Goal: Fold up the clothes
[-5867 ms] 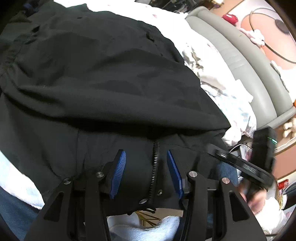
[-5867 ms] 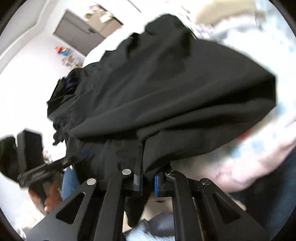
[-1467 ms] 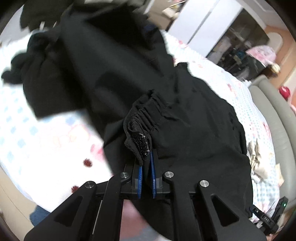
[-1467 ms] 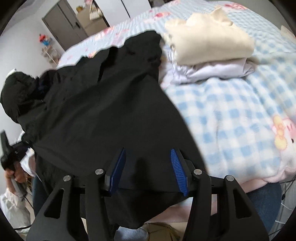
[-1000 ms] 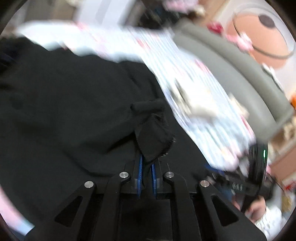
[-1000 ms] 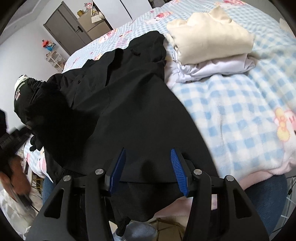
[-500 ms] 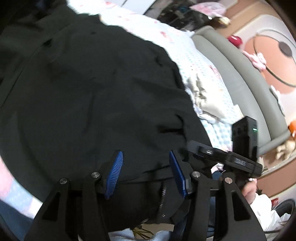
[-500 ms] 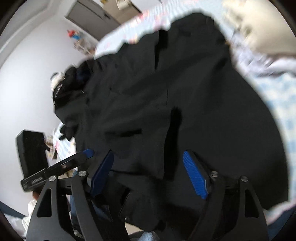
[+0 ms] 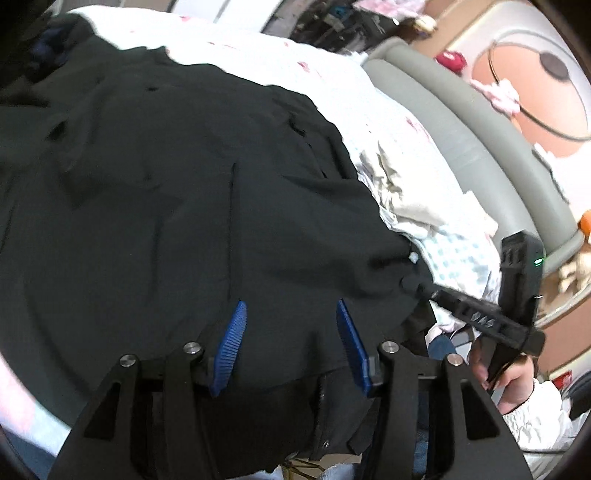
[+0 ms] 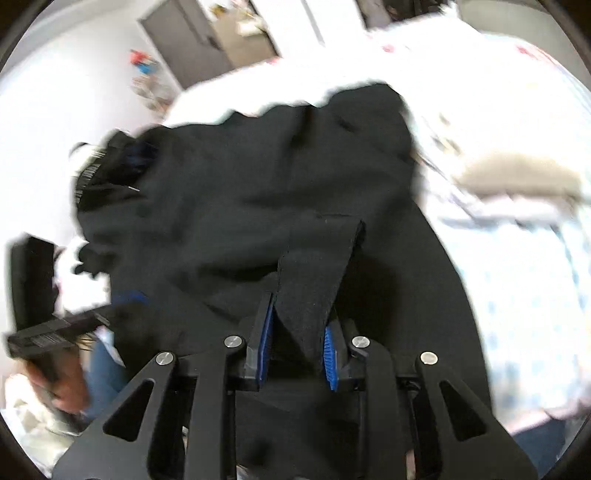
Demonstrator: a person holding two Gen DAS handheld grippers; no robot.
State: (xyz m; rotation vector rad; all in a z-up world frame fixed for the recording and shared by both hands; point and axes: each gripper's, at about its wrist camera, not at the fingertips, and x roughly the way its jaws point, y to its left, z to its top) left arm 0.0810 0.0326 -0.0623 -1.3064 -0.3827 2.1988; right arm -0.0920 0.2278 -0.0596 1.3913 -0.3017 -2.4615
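Observation:
A large black garment point(image 9: 177, 192) lies spread over the bed and fills most of both views. My left gripper point(image 9: 291, 336) hovers open just above its near edge, blue pads wide apart with nothing between them. My right gripper point(image 10: 297, 347) is shut on a raised fold of the black garment point(image 10: 317, 273) near the garment's right side. In the left wrist view the right gripper point(image 9: 476, 317) comes in from the right, its tip at the garment's corner, held by a hand point(image 9: 509, 380). The left gripper point(image 10: 48, 332) shows at the left edge of the right wrist view.
A stack of folded cream and white clothes point(image 10: 517, 181) sits on the checked blanket point(image 10: 532, 280) right of the garment. A grey padded headboard point(image 9: 476, 122) runs behind it. More dark clothes point(image 10: 107, 166) are heaped at the far left. A dark door point(image 10: 192, 33) is at the back.
My left gripper let go of the gathered waistband and opened over the garment. My right gripper, wide open half a second ago, has shut on a fold of black fabric.

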